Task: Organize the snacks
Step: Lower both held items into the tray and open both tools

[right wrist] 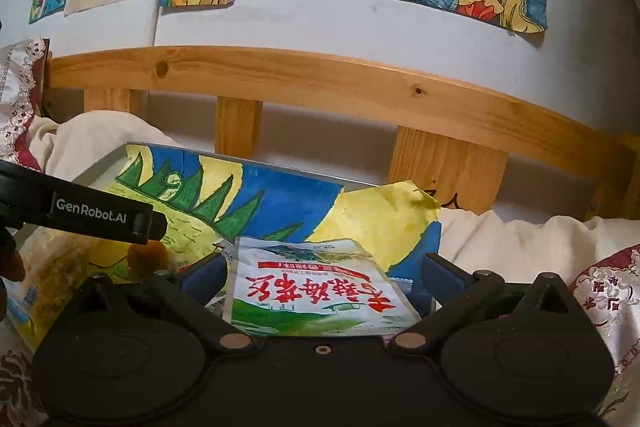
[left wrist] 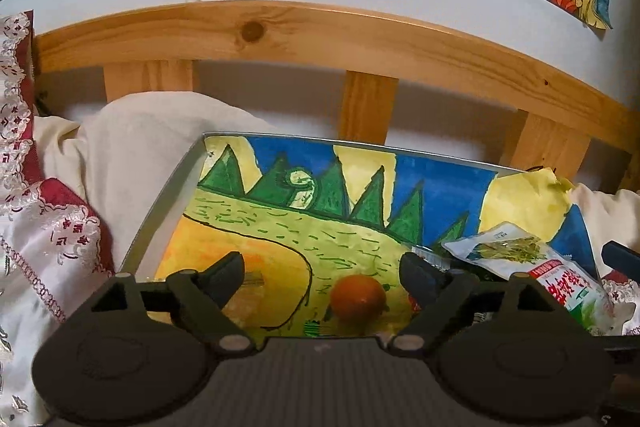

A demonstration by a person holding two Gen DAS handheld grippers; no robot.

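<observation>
— Two snacks show on the painted tray (left wrist: 168, 211), left to right: a round orange-brown one (left wrist: 357, 297), then a white and green packet (left wrist: 560, 279). How far along are we?

— Not far, I'd judge. Both lie loose on the tray's painting, and at the far left of the right wrist view there is a yellowish bag (right wrist: 48, 267), partly hidden. Nothing looks sorted yet.

— The left gripper (left wrist: 324, 277)?

— Fingers spread wide, nothing pinched. The round snack sits on the tray between them, touching neither.

— And the right gripper (right wrist: 324, 277)?

— The packet (right wrist: 320, 291) lies between its fingers, right up against them. Whether the pads press on it, I cannot tell.

— Which way does the packet run?

— Its long axis runs away from the right camera towards the wooden headboard (right wrist: 320, 79), with the red lettering upside down from there. It lies near the tray's right end, over other wrappers.
</observation>
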